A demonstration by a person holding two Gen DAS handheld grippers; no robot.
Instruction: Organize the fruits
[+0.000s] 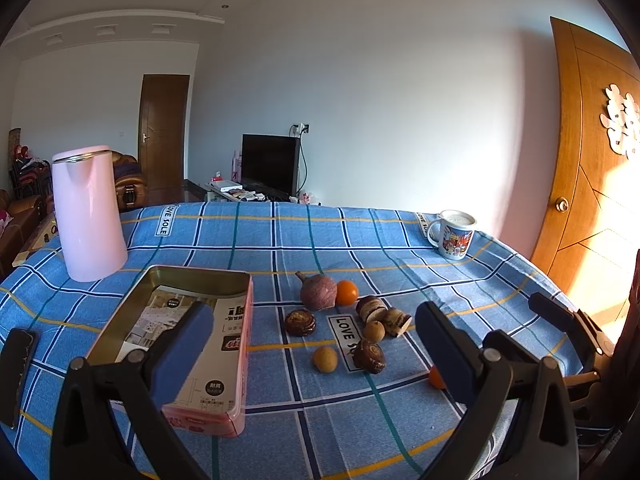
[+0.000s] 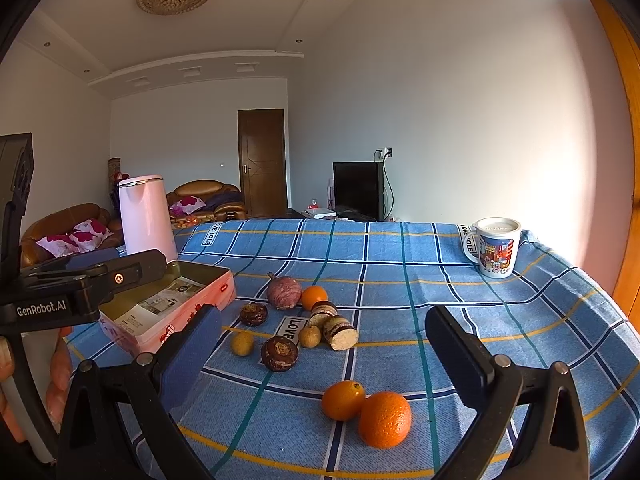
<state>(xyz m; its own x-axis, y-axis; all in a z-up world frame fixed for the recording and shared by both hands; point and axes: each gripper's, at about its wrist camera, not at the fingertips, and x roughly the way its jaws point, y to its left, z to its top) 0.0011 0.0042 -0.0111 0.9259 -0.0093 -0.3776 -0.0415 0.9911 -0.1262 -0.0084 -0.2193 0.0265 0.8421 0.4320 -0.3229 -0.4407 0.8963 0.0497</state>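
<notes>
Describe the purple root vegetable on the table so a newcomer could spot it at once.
Start at the pink tin on the blue checked tablecloth. Just right of it, at the far end of the fruit cluster, sits the purple root, touching a small orange. Only it is purple with a stubby stem.

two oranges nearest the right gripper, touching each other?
Touching. In the right wrist view the smaller orange and the bigger orange meet with no cloth showing between them.

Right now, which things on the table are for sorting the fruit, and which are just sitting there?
For the job:
oranges
purple round fruit
small tan fruits
dark brown bulbs
pink tin

Just sitting there:
pink kettle
mug
phone
</notes>
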